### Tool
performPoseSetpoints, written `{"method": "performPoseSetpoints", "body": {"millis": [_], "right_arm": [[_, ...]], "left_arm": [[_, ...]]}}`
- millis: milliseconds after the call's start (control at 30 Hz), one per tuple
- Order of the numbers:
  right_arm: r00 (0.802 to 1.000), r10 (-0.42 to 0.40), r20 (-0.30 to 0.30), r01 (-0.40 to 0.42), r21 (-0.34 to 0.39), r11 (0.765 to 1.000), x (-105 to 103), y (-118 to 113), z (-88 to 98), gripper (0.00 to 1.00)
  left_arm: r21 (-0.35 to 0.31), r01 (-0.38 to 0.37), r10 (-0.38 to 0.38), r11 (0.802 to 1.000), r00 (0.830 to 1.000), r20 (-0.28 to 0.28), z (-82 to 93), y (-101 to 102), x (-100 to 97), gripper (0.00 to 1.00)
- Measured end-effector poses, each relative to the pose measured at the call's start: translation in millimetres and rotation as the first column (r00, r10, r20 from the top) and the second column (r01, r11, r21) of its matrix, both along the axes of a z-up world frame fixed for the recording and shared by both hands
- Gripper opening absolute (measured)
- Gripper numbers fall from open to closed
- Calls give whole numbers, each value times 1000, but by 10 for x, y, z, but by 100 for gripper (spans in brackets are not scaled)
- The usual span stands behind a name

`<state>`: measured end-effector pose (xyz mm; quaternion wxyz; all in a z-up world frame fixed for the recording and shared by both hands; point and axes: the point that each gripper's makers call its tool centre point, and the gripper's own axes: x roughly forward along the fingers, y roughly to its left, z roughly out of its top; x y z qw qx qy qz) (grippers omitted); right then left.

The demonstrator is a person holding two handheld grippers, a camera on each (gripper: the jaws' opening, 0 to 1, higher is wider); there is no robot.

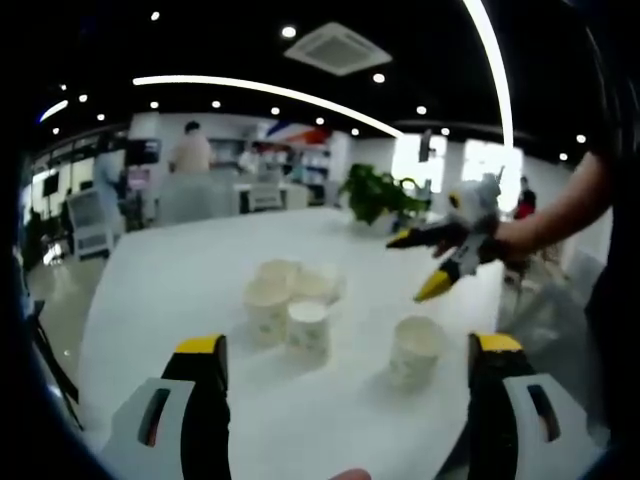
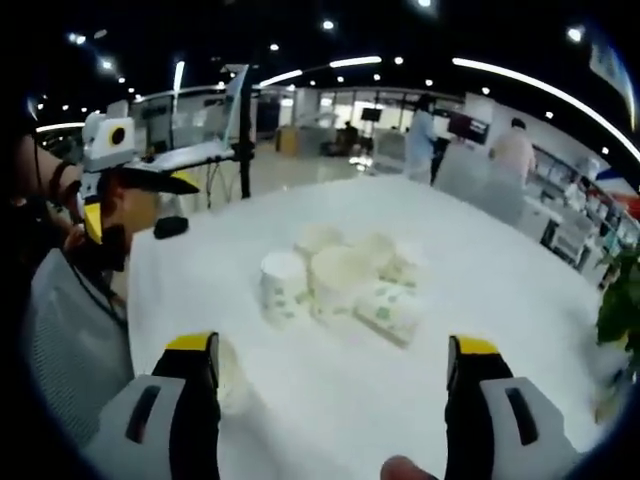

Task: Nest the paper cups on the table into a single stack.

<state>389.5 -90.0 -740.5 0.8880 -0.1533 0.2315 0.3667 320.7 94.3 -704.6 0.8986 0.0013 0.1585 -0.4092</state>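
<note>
White table (image 1: pixel 150 290) bears scattered white paper cups (image 1: pixel 290 300); left gripper (image 1: pixel 345 400) and right gripper (image 2: pixel 335 400) hover spread, empty. Nothing nested; next, grasp one cup.

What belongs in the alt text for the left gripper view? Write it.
A cluster of white paper cups stands on a white table, one lone paper cup apart to its right. The left gripper is open below; the right gripper hovers open above.

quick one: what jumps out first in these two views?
A cluster of white paper cups mid-table, some upright, at least one on its side, with a lone cup apart nearer the right gripper, which hovers open above the white table. The left gripper is also open, short of the cups.
</note>
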Motion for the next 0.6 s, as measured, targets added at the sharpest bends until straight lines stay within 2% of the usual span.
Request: {"method": "performPoseSetpoints", "body": {"millis": [300, 600], "right_arm": [[999, -36, -17, 36, 3, 999, 151, -116, -12, 91], [994, -96, -47, 99, 53, 994, 344, -227, 0, 89]], "left_arm": [[4, -5, 5, 1000, 1000, 4, 13, 15, 22, 98], [10, -11, 11, 1000, 1000, 3, 12, 34, 26, 98]]}}
